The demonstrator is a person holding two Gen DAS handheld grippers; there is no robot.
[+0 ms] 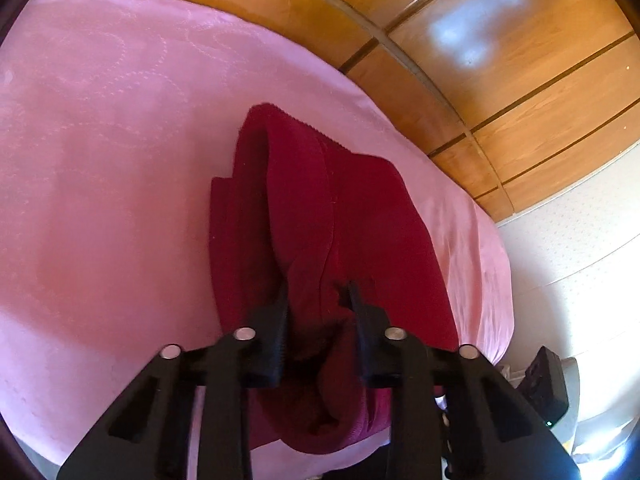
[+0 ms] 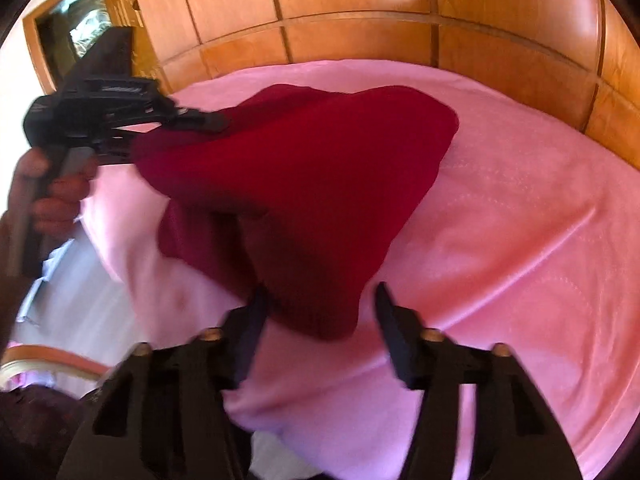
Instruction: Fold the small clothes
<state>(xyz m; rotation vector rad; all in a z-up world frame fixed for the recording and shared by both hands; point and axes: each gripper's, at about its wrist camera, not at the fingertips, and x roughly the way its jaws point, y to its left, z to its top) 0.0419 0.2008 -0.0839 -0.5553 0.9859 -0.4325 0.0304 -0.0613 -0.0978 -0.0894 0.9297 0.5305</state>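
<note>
Black fingers of the right gripper (image 2: 320, 304) fill the bottom of its own view, standing apart; a rounded lower corner of the dark red garment (image 2: 304, 184) hangs between them, the left finger looks to brush the cloth and the right one stands clear, so I read this gripper as released around the corner rather than clamped, though blur makes the contact hard to judge; in the other wrist view the left gripper (image 1: 318, 296) has its two fingers (image 1: 280, 312) pinched into a bunched fold of the same garment (image 1: 320, 208), grasping it; the garment lies on the pink bedsheet (image 1: 100, 140), its long axis running away from the left gripper toward a scalloped far edge; seen from the right wrist, it stretches from the left gripper (image 2: 224, 122) at upper left, carried by the person's hand (image 2: 52, 188), down to the corner at the right gripper, lifted off the sheet in between like a tent; what the coming move turns on, as I judge it, is that the free corner sits straight ahead of the right gripper and inside its gap, so that hand is the nearer one and has only to clench before the fold can be carried over; beyond the bed stands a wooden panelled wall (image 2: 360, 0)
</note>
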